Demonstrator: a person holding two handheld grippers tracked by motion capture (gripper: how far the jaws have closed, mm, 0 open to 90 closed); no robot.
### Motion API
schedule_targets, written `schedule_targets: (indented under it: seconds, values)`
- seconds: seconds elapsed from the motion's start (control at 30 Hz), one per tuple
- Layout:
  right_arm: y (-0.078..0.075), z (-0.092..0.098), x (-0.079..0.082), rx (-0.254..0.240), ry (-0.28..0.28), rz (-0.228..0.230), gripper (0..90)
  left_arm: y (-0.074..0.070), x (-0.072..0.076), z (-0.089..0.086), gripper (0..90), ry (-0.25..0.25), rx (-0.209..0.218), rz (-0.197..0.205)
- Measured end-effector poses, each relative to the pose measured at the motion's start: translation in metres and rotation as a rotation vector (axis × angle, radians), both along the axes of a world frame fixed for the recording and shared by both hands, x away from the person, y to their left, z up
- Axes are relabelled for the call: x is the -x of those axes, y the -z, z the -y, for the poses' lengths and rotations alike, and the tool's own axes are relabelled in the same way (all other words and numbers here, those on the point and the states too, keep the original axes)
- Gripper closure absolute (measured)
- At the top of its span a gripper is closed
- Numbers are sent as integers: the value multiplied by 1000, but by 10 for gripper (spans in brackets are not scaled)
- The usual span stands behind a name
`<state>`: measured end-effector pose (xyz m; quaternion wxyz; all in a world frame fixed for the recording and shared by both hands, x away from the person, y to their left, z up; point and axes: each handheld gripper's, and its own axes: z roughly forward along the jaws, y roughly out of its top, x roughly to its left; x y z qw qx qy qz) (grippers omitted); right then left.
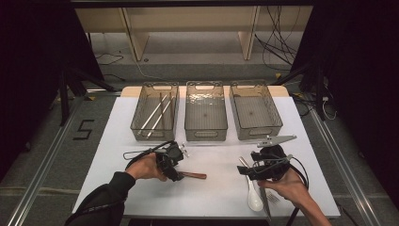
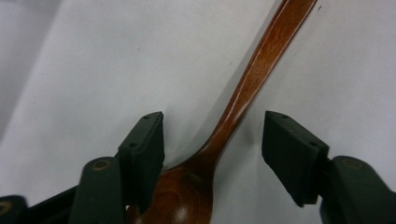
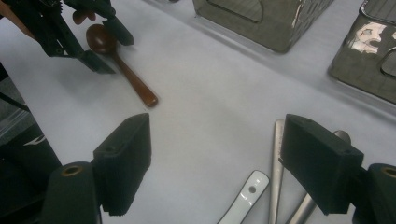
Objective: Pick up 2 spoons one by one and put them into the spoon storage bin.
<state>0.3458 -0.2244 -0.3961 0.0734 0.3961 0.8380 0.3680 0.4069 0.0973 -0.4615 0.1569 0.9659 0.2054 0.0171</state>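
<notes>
Left gripper: the black two-jaw left gripper (image 2: 212, 154), held in the person's left hand (image 1: 143, 165), stands low over the spoon with its jaws apart; the pads straddle the neck where handle meets bowl, with a gap visible at the right pad, so nothing is clamped.
Spoon, look: a reddish-brown wooden spoon (image 2: 243, 93) with a glossy lacquered finish, visible grain, a slim straight handle and a rounded oval bowl.
Spoon, place: it lies flat on the white table top (image 1: 216, 188); its bowl sits under the left gripper and its handle runs away from that gripper toward the right gripper, ending in a blunt rounded tip.
Right gripper: the black two-jaw right gripper (image 3: 217, 163), held in the person's right hand (image 1: 287, 186), has its jaws wide apart with nothing between them; it is well apart from the wooden spoon, to that spoon's right in the high view.
Beside the right gripper: a white ceramic soup spoon (image 1: 251, 190) and silver metal cutlery (image 3: 276, 186) lie on the table, well apart from the wooden spoon's handle tip.
Beyond the wooden spoon: three grey translucent plastic baskets (image 1: 206, 113) stand in a row at the far side of the table; the one farthest left holds long pale chopsticks (image 1: 157, 115).
</notes>
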Motion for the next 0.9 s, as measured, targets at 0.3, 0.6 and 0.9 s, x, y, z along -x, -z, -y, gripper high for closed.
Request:
schedule_targets:
  seconds: [0.3,0.6,0.9]
  values:
    - [0,-1,1,4,-4,-5,258,0,0,1,601,37,-36,14]
    - [1,-1,0,5,-4,-5,261,-1,0,0,796,54,-30,0]
    - [0,0,0,6,-2,-4,261,-1,0,-2,809,12,-14,-5]
